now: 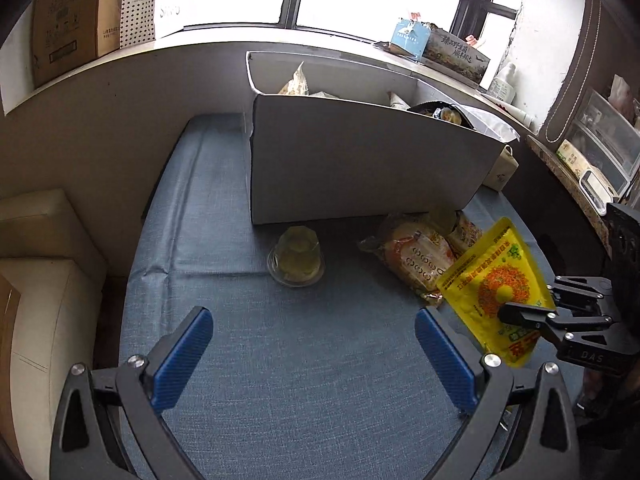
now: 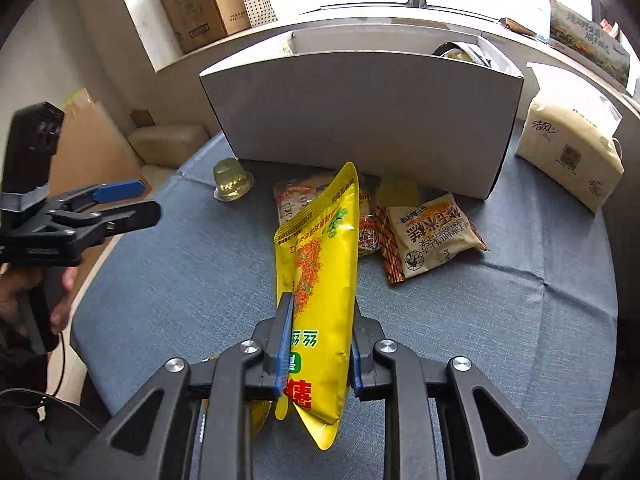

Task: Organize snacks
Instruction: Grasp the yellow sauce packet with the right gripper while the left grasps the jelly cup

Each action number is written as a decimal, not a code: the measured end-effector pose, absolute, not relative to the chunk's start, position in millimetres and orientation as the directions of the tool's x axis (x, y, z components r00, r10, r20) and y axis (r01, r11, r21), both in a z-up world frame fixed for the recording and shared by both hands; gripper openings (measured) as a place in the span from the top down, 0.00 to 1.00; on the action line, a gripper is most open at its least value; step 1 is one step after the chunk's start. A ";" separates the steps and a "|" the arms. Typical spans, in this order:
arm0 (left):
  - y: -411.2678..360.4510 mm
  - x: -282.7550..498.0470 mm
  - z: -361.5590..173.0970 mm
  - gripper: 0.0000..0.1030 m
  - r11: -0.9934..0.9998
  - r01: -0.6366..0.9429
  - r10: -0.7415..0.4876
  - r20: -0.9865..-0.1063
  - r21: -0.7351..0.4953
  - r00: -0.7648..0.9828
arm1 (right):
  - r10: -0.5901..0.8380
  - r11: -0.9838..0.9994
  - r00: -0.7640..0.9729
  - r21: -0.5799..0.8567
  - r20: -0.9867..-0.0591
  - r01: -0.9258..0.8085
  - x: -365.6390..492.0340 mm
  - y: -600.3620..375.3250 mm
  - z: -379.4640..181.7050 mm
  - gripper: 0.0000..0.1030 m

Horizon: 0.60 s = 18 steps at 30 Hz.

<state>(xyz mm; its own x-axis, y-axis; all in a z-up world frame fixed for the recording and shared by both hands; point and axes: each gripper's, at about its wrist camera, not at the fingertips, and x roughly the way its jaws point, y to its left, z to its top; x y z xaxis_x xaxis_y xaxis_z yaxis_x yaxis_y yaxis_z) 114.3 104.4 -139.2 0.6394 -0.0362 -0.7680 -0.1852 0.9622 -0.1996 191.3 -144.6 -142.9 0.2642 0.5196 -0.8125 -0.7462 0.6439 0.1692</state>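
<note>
My right gripper [image 2: 320, 305] is shut on a yellow snack pouch [image 2: 320, 248] and holds it upright above the blue tablecloth [image 2: 200, 280]. The left wrist view shows the same pouch [image 1: 496, 276] at the right, clamped by the right gripper [image 1: 510, 314]. My left gripper [image 1: 314, 316] is open with nothing between its blue pads, above bare cloth in front of a clear jelly cup [image 1: 296, 258]. Several snack packs [image 2: 432, 236] lie in a pile before a white cardboard box [image 2: 360, 120] that holds more snacks.
A tissue pack [image 2: 568, 148] stands on the table to the right of the box. Behind the box runs a windowsill with a brown carton [image 2: 192, 4] and other items. The table's left edge drops off beside beige cushions [image 1: 44, 264].
</note>
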 end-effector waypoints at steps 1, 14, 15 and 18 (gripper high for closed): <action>106.2 122.7 -143.5 0.00 0.963 -0.183 -0.038 -0.777 -0.196 0.629 | 0.534 0.650 0.268 0.186 -0.802 -0.737 188.2 -151.5 -138.2 0.77; 121.5 179.9 -174.2 0.60 0.970 -0.176 -0.035 -0.817 -0.166 0.576 | 0.535 0.730 0.358 0.205 -0.765 -0.652 183.0 -209.0 -106.3 0.77; 124.3 177.3 -172.9 0.61 0.965 -0.181 -0.049 -0.809 -0.190 0.586 | 0.535 0.729 0.356 0.207 -0.766 -0.652 183.2 -208.9 -107.1 0.77; 127.2 164.9 -165.0 0.61 0.960 -0.192 -0.044 -0.787 -0.204 0.615 | 0.540 0.723 0.350 0.210 -0.766 -0.658 183.9 -203.1 -110.5 0.77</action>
<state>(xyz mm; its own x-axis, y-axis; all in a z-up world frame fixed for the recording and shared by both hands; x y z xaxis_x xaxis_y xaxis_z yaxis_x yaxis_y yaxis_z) 164.9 127.2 -165.0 0.6153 -0.0441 -0.7871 -0.1921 0.9599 -0.2039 183.9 -203.1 -110.5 0.3497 0.5398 -0.7657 -0.6579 0.7234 0.2095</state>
